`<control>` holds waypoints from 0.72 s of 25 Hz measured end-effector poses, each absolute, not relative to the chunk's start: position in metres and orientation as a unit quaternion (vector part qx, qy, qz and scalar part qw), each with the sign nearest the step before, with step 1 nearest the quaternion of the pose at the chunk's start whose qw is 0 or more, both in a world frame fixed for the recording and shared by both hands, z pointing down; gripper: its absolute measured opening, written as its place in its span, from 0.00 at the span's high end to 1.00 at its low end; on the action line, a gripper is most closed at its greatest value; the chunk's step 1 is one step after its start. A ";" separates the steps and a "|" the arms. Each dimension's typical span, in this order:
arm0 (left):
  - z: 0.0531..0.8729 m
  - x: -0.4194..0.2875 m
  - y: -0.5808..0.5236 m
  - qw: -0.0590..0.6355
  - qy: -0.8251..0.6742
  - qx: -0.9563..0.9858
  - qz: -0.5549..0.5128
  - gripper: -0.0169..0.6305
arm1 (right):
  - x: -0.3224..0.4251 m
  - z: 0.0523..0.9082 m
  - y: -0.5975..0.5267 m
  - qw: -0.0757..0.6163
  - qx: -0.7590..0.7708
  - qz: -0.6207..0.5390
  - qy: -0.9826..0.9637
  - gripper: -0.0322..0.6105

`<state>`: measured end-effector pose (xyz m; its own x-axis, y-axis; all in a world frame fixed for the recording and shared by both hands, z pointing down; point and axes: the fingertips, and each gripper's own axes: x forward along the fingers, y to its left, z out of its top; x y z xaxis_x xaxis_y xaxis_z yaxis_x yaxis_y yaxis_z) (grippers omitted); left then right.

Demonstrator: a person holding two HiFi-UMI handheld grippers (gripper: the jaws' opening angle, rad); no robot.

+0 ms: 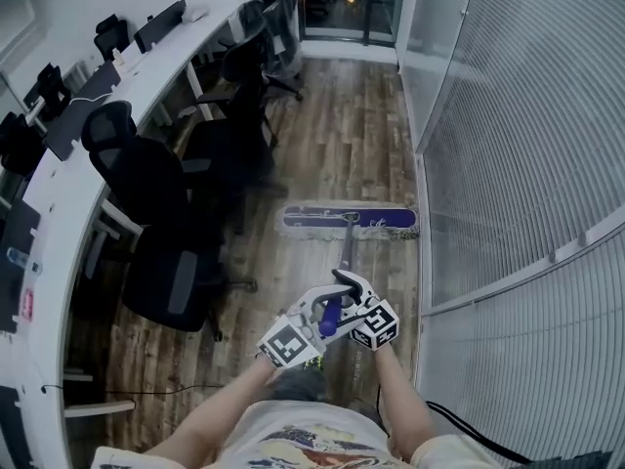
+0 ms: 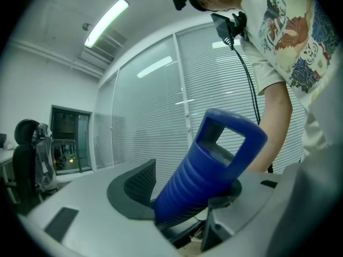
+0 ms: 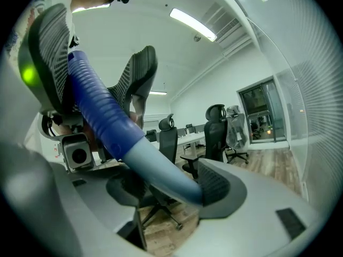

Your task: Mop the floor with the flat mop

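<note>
The flat mop lies with its purple and white head (image 1: 350,220) on the wooden floor beside the glass wall. Its pole (image 1: 347,245) rises toward me and ends in a blue ribbed handle (image 1: 331,315). My left gripper (image 1: 322,313) is shut on the blue handle (image 2: 206,170) near its looped top end. My right gripper (image 1: 344,291) is shut a little lower, where the blue grip meets the pale pole (image 3: 155,167). Both sit close together in front of my body.
Black office chairs (image 1: 166,198) stand along a long curved white desk (image 1: 68,154) on the left. A glass partition with blinds (image 1: 508,145) runs down the right. The wooden floor (image 1: 342,135) stretches ahead to a dark doorway (image 1: 337,3). A black cable (image 1: 469,428) trails at lower right.
</note>
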<state>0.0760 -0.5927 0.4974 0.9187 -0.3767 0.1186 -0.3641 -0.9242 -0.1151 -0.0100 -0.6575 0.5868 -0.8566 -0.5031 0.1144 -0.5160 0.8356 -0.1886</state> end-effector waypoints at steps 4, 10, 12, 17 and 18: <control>0.496 0.086 -0.576 0.039 0.197 -0.976 -0.081 0.66 | -0.002 0.583 -0.638 0.026 0.253 0.109 -0.961 0.57; 0.498 0.115 -0.480 0.029 0.247 -0.966 -0.078 0.66 | 0.025 0.587 -0.534 0.035 0.204 0.103 -0.973 0.57; 0.498 0.127 -0.436 0.027 0.256 -0.963 -0.078 0.66 | 0.034 0.586 -0.487 0.038 0.187 0.105 -0.976 0.57; 0.496 0.142 -0.340 0.021 0.292 -0.953 -0.076 0.66 | 0.049 0.587 -0.384 0.057 0.146 0.100 -0.983 0.57; 0.495 0.143 -0.324 0.019 0.297 -0.952 -0.075 0.66 | 0.050 0.586 -0.367 0.059 0.141 0.100 -0.983 0.57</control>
<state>0.1432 -0.3242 0.4949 0.8119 -0.5689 0.1310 -0.5631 -0.8224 -0.0815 0.0500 -0.3670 0.5855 -0.9535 -0.2648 0.1440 -0.2884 0.9405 -0.1795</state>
